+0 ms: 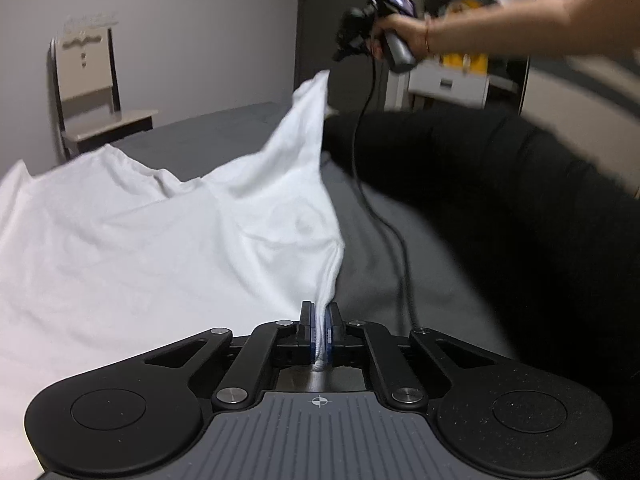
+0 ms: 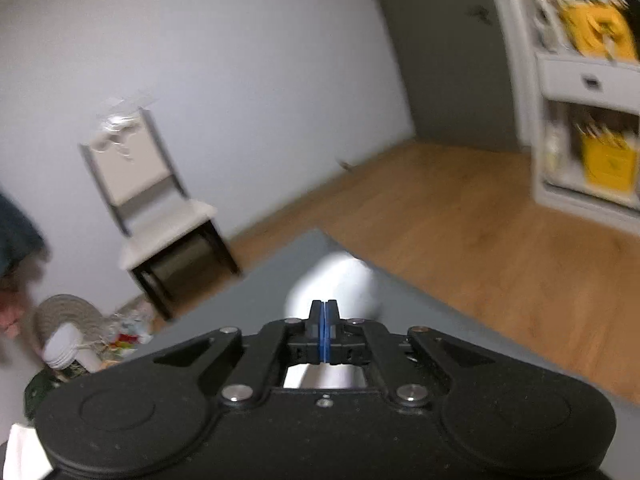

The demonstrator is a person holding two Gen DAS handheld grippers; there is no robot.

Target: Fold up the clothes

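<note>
**White garment lifted between two tongs, mid-fold**

Left tongs [image 1: 319, 332] clamped on a bunched edge of the white garment [image 1: 160, 240], low centre of the left wrist view, cloth squeezed between the blue pads. Rest of the garment spread across the grey bed [image 1: 224, 128], filling the left half of that frame, with one corner pulled up to a peak toward upper centre. Right tongs [image 1: 340, 54] up there in a hand [image 1: 396, 28], just above that raised corner; contact itself too blurred to confirm in this view. In the right wrist view, right tongs [image 2: 325, 328] pressed together, a blurred white lump directly beyond the tips, probably cloth in the grip. Black cable [image 1: 384, 216] hanging from the right device, trailing down over the bed right of the garment. Chair [image 1: 88, 92] at upper left, against the wall.

Risks, judged from this: thin corner hold slipping out under tension, dropping the fold crooked. Uneven height between the two ends, likely to leave a skewed crease. Dangling cable liable to snag or drag the fabric. Bunched grip at the left end likely to trap wrinkles.
</note>
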